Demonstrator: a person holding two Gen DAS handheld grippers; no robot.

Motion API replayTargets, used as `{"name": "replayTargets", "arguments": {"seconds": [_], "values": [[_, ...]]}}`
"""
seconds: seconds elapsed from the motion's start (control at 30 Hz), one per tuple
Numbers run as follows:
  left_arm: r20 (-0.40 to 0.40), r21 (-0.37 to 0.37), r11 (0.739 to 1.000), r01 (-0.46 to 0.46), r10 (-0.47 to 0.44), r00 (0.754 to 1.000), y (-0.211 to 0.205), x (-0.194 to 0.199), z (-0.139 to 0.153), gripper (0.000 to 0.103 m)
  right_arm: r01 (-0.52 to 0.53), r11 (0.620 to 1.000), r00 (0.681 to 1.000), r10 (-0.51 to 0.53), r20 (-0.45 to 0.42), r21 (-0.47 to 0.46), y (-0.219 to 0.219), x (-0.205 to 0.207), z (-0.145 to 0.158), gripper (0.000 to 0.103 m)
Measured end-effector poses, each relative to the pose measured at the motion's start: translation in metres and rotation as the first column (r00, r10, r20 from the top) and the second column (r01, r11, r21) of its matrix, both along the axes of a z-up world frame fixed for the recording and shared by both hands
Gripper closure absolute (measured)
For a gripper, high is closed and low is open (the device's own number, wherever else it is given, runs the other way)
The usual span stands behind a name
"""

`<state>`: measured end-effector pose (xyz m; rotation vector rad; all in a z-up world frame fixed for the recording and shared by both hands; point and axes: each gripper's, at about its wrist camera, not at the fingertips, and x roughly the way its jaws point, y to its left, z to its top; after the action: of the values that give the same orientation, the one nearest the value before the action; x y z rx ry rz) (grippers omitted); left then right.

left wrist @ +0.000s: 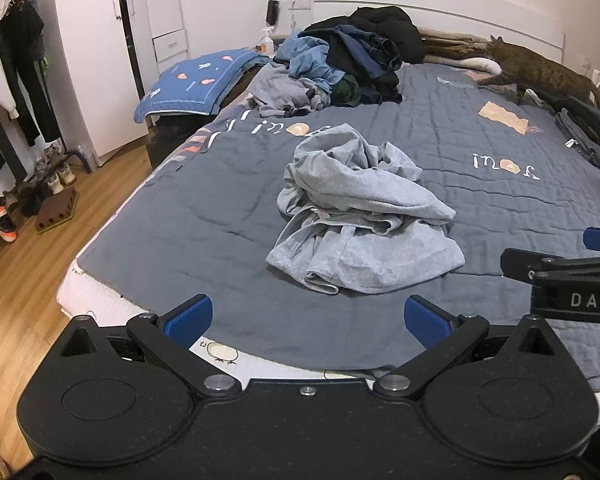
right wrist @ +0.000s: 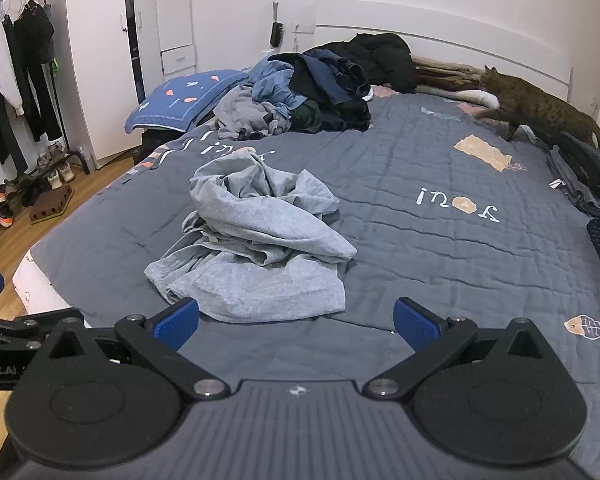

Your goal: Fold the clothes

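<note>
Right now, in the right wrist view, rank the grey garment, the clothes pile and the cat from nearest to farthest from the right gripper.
From the right gripper:
1. Grey garment, crumpled just ahead, slightly left.
2. Clothes pile, far left, near the headboard.
3. Cat, far right, by the headboard.

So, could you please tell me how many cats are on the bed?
1. The cat lies at the far right of the bed, near the headboard. Another could be hidden behind the clothes pile.

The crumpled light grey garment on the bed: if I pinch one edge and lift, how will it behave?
The crumpled light grey garment looks like soft jersey, so it will probably drape limply. Its layers are bunched, so it may unfurl unevenly. Pushed, it would likely wrinkle against the quilted grey bedspread rather than slide.
</note>
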<state>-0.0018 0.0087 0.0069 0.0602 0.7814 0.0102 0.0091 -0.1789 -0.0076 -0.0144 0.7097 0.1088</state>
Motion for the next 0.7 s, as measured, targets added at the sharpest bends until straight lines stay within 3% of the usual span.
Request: {"name": "replayTargets", "arguments": {"seconds": [0.23, 0.43, 0.7], "values": [[-0.013, 0.017, 1.0, 0.015, -0.015, 1.0, 0.003, 0.004, -0.006, 0.0, -0.02, 1.0, 1.0, 0.02, 0.01, 0.002, 0.006, 0.013, -0.007, 0.0], [-0.022, -0.021, 1.0, -0.017, 0.016, 1.0, 0.019, 0.01, -0.009, 0.0, -0.022, 1.0, 1.0, 0.022, -0.004, 0.012, 0.011, 0.034, -0.016, 0.0], [-0.04, -0.064, 0.995, -0.078, 0.076, 0.996, 0.046, 0.017, -0.015, 0.0, -0.121, 0.993, 0.992, 0.121, 0.017, -0.017, 0.029, 0.087, -0.033, 0.0]]}}
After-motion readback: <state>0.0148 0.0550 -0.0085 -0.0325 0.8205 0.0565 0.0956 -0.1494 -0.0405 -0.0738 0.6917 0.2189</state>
